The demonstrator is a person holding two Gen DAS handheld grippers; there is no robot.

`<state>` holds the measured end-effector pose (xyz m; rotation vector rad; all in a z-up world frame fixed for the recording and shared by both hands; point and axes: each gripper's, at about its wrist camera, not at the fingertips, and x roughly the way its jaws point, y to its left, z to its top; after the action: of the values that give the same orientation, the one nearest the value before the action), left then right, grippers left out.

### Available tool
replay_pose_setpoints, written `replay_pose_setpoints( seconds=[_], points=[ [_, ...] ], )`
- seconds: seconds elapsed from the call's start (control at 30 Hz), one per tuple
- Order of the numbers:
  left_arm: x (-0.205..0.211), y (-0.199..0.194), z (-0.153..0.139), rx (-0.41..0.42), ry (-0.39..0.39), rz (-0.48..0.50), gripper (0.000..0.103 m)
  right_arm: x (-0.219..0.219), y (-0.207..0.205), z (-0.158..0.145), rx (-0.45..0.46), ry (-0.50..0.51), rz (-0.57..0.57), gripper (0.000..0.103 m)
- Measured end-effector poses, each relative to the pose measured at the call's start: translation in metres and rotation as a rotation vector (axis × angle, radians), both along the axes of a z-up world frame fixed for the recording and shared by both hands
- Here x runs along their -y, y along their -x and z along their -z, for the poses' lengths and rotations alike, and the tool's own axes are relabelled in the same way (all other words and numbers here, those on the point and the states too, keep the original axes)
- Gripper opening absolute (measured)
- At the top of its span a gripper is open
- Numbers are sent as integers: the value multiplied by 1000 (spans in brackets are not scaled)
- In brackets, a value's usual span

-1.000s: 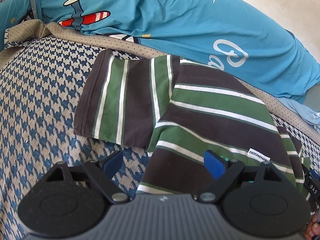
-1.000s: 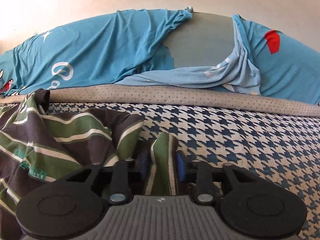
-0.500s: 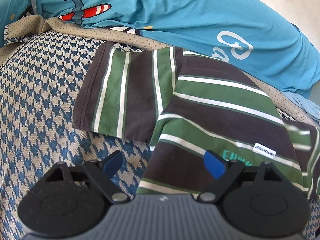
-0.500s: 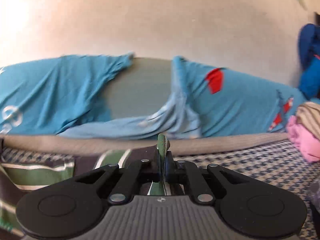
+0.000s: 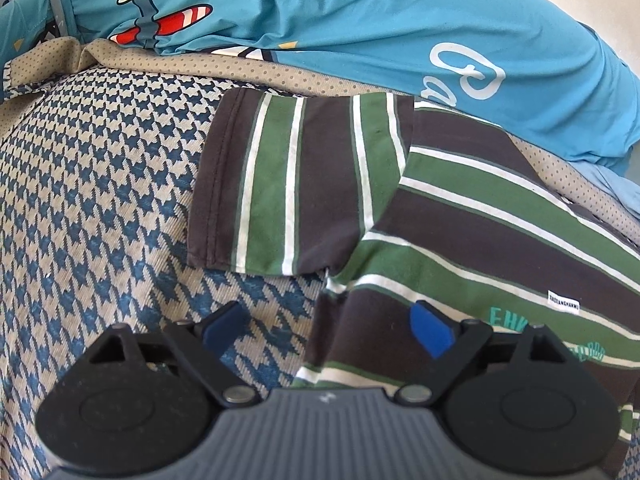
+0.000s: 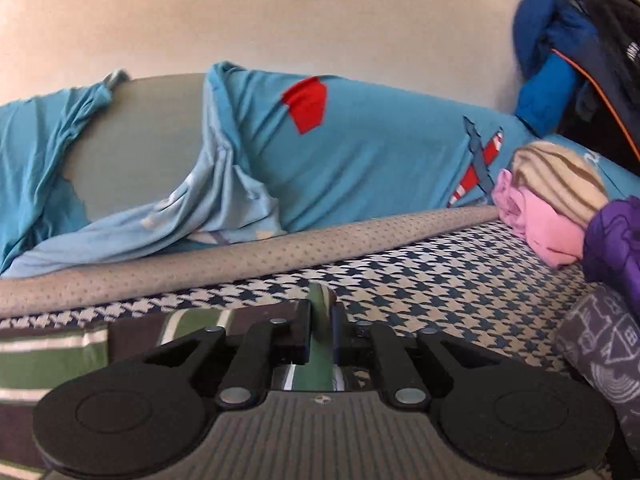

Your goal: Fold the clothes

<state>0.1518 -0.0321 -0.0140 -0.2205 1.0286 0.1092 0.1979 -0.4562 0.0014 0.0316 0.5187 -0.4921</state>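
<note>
On the blue-and-beige houndstooth bed cover (image 5: 100, 184), the brown, green and white striped cotton T-shirt (image 5: 472, 216) lies face up, one short sleeve (image 5: 288, 184) spread flat toward 11 o'clock of the left gripper (image 5: 324, 328). That gripper hovers released, jaws wide, over the shirt's side edge. The right gripper (image 6: 320, 320) is clenched on a pinched fold of the same shirt. Judged progress: early; garment spread, no completed fold visible. Other garments at 3 o'clock, a pink and striped folded stack (image 6: 548, 204), appear finished.

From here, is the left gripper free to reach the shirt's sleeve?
Probably yes: the left gripper is open, and the sleeve lies flat just ahead with nothing over it.
</note>
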Motion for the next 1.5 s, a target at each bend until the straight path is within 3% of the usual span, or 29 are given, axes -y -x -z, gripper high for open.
replay_pose_setpoints(
  seconds=[0.17,0.4,0.6,0.7,0.83,1.13,1.3,1.37,1.43,1.5],
  points=[
    [-2,0,-1,2,-15,-16,91,-6,4,-13,77,-39,-109,16],
    [0,-1,1,2,-36,-12,92,-40,-6,-6,47,-120,-395,32],
    [3,-1,3,1,-45,-7,94,-61,-16,1,31,-181,-563,43],
    [5,-2,4,1,-52,-4,95,-68,-19,1,39,-185,-620,50],
    [9,-2,6,1,-69,3,97,-78,-25,4,33,-143,-668,53],
    [13,-4,5,-1,-85,8,99,-91,-39,23,-32,-144,-759,67],
    [14,-4,6,0,-90,10,100,-100,-39,34,-62,-92,-765,68],
    [14,-4,6,0,-93,11,100,-104,-37,36,-61,-64,-779,62],
    [15,-4,6,0,-95,12,100,-107,-34,34,-55,-44,-790,37],
    [15,-4,6,0,-98,13,100,-112,-32,34,-55,-8,-789,20]
  ],
)
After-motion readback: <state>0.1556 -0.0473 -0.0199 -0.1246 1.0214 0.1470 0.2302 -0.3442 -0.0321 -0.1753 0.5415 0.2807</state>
